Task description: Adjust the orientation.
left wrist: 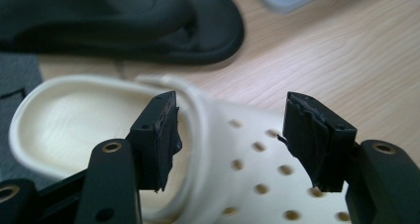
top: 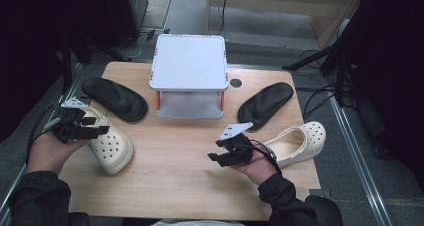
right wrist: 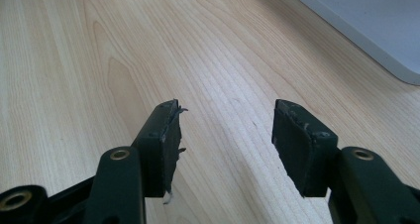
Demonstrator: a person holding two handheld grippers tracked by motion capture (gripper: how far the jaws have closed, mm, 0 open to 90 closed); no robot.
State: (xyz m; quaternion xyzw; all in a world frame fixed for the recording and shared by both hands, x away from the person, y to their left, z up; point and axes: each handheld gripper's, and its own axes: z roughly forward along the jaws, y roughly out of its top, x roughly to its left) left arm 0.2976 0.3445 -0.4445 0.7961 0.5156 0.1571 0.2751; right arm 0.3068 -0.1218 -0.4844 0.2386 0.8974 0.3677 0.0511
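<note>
A cream clog (top: 111, 147) lies at the table's left front. My left gripper (top: 100, 131) hovers open right over it; in the left gripper view its jaws straddle the strap and upper of the cream clog (left wrist: 233, 149), gripper (left wrist: 230, 135). A second cream clog (top: 295, 142) lies at the right, behind my right hand. My right gripper (top: 216, 157) stands open above bare wood, nothing between its jaws (right wrist: 225, 140). Two black sandals lie farther back: one at the left (top: 115, 98) (left wrist: 124, 21), one at the right (top: 265, 104).
A white two-tier shelf (top: 189, 76) with orange posts stands at the back middle; its edge (right wrist: 366, 26) shows in the right gripper view. A cable hole (top: 235, 82) sits beside it. The wooden table (top: 175, 176) ends near my forearms.
</note>
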